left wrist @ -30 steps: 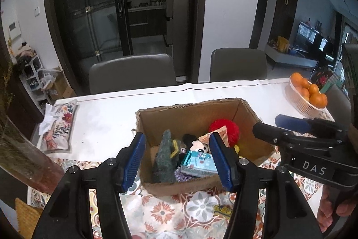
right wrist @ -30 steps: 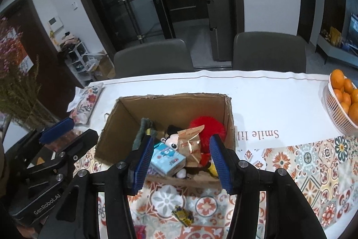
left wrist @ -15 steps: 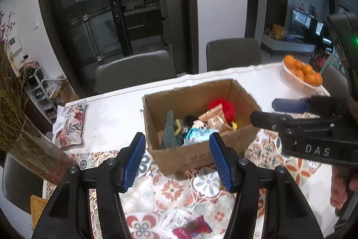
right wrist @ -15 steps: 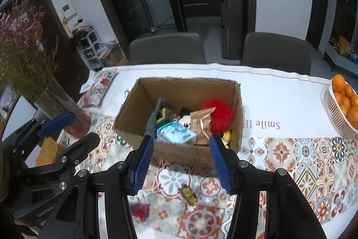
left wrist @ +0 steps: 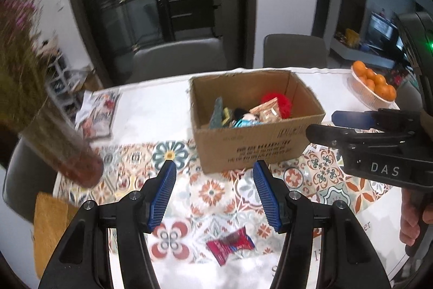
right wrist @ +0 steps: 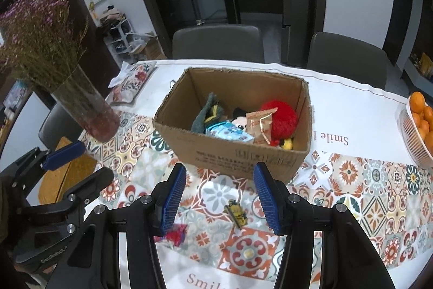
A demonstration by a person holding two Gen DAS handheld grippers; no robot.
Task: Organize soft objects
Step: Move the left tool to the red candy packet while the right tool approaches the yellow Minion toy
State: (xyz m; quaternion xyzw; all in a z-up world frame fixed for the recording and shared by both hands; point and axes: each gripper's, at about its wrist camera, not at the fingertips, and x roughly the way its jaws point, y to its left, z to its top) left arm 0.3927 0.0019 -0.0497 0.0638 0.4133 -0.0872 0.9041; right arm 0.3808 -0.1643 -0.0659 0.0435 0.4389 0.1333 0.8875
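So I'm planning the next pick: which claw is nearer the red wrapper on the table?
Left. The left claw hangs just above the red wrapper, which lies between its fingers; the right claw sits off to the wrapper's right.

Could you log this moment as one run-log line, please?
left gripper: open, empty | right gripper: open, empty | cardboard box: filled | red wrapper, yellow toy: on table

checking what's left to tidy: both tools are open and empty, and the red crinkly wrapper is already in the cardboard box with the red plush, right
Not quite. The red crinkly wrapper is not in the brown cardboard box; it lies on the patterned tablecloth in front of the box, as the left wrist view shows. The rest holds: left tool and right tool open and empty.
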